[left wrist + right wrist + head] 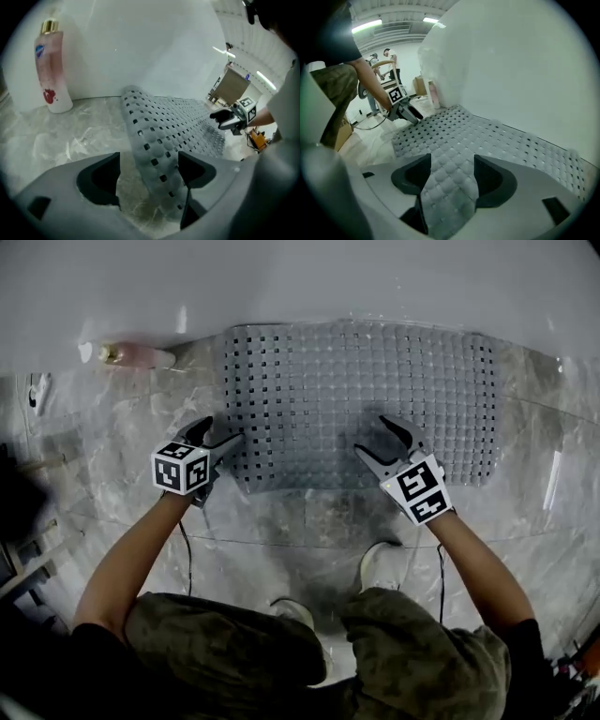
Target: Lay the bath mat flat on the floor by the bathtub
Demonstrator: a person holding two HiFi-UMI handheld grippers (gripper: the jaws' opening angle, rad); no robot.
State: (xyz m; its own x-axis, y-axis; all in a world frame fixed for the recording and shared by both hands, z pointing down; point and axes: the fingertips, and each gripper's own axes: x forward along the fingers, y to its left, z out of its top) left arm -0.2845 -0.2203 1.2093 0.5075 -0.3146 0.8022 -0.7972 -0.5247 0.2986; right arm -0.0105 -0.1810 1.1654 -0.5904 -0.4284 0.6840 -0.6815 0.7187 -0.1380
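The grey bath mat, full of small square holes, lies spread on the marble floor against the white bathtub. My left gripper is open at the mat's near left corner. In the left gripper view the mat runs between the spread jaws of that gripper, its left edge a little raised. My right gripper is open over the near edge, right of the middle. In the right gripper view the mat passes under and between that gripper's wide jaws.
A pink bottle with a gold cap stands by the tub left of the mat, also in the left gripper view. The person's shoes stand on the marble floor just short of the mat. Cables trail from both grippers.
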